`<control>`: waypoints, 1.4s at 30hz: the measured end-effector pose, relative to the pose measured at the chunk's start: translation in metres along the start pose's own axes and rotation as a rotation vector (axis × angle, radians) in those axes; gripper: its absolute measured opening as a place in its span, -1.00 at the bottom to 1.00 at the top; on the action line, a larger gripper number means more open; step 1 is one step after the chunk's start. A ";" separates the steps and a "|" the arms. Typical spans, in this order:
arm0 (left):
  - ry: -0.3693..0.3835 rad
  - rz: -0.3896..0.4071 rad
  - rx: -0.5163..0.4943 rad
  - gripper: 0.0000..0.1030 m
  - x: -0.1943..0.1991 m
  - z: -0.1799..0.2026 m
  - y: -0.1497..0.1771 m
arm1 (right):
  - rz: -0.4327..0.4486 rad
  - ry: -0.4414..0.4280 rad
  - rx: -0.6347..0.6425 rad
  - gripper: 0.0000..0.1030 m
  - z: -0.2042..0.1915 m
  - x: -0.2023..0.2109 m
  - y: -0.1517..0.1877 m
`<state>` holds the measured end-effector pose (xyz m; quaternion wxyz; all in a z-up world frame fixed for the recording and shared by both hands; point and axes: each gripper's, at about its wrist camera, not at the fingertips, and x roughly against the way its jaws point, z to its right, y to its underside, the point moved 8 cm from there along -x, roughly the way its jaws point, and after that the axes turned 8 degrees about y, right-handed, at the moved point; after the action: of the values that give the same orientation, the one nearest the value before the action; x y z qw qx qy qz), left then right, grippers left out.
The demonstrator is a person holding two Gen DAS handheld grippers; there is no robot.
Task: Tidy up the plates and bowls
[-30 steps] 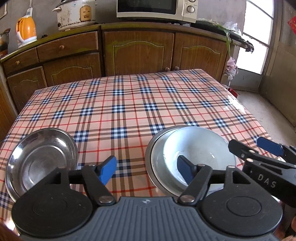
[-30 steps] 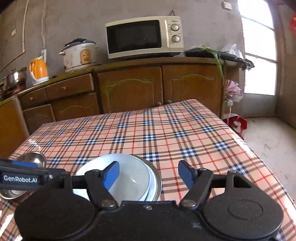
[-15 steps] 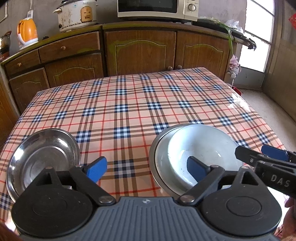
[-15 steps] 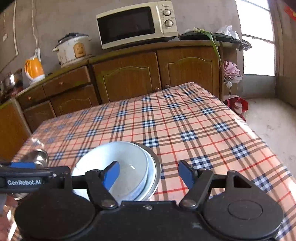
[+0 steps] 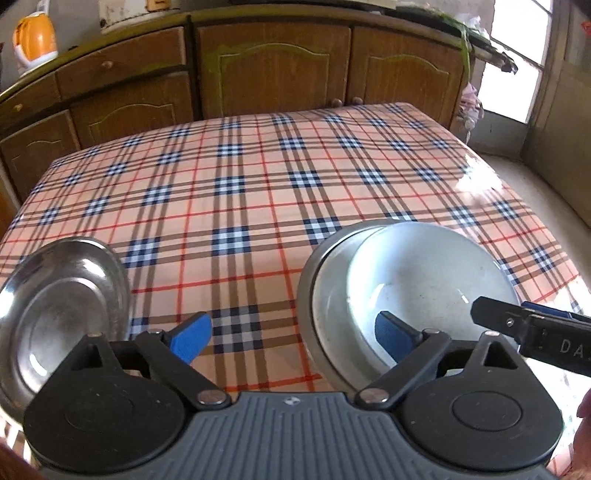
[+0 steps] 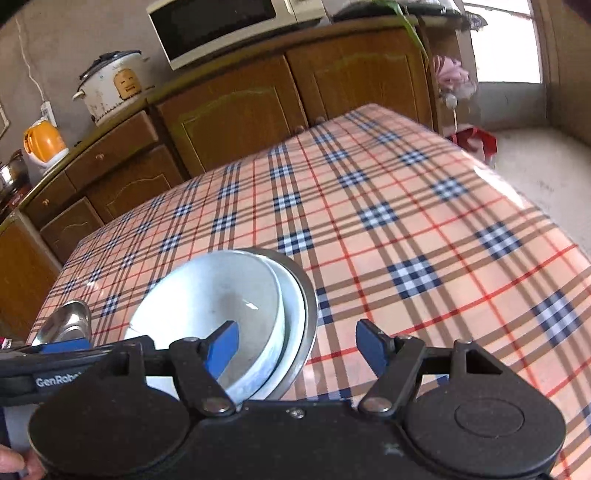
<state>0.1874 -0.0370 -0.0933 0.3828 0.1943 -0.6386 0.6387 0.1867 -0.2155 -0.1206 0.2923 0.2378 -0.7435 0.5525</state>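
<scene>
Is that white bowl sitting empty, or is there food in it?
Empty: the white bowl shows only its bare, glossy inside, nested in a steel plate.

White bowl [image 5: 424, 273] nested upright in a steel dish [image 5: 314, 273] near the table's front edge, offset toward the dish's right. Empty steel plate [image 5: 55, 314] lying well apart at left.

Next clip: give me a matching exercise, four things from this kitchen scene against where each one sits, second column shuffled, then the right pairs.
Things:
1. white bowl
2. empty steel plate
3. orange kettle
4. microwave

Places:
A. counter, beside the rice cooker
B. counter, above the cabinet doors
C. stacked in dishes on the plaid tablecloth
D. alone at the table's left edge

Pairs: 1-C, 2-D, 3-A, 4-B
</scene>
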 end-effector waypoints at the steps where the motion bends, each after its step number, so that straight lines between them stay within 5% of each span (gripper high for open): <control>1: 0.003 -0.006 -0.006 0.90 -0.004 0.001 0.000 | -0.010 0.003 -0.002 0.62 0.000 -0.003 0.000; 16: 0.089 -0.015 -0.039 0.82 -0.038 0.003 -0.011 | -0.125 -0.027 -0.085 0.60 -0.001 -0.043 0.003; 18: 0.127 -0.010 -0.039 0.58 -0.040 0.006 -0.013 | -0.126 -0.043 -0.100 0.61 -0.001 -0.045 0.002; 20: 0.172 -0.001 -0.063 0.25 -0.039 0.015 -0.014 | -0.132 -0.075 -0.107 0.33 -0.004 -0.045 0.001; 21: 0.184 -0.001 -0.075 0.24 -0.039 0.019 -0.014 | -0.138 -0.117 -0.119 0.08 -0.007 -0.045 0.002; 42: 0.146 0.024 -0.045 0.20 -0.021 0.015 -0.013 | -0.102 -0.142 -0.083 0.07 -0.017 -0.030 0.000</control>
<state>0.2060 -0.0580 -0.0984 0.4250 0.1311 -0.6254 0.6411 0.2117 -0.1987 -0.1378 0.2762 0.3015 -0.7715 0.4875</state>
